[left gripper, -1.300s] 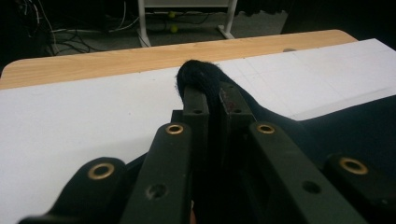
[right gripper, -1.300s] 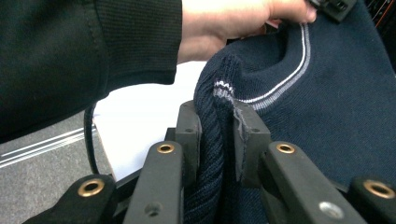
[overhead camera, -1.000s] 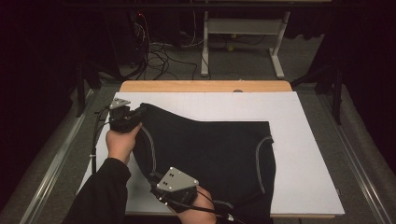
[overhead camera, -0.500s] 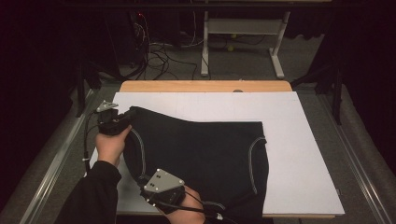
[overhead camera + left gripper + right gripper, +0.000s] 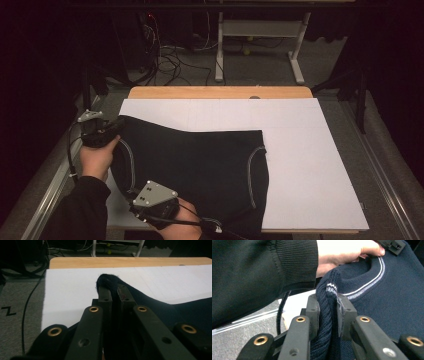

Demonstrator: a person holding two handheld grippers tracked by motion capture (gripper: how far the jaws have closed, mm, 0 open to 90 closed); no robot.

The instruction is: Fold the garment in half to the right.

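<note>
both tongs (image 5: 113, 293) (image 5: 328, 312) clamp the sweater (image 5: 200, 165).

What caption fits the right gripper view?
Right gripper shut on a navy knit garment's striped hem, beside a hand.

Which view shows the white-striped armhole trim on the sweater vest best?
The right gripper view: the trim runs close and sharp across the navy sweater vest. The high view shows both trims as thin pale curves. The left gripper view gives dark fabric, no trim.
</note>
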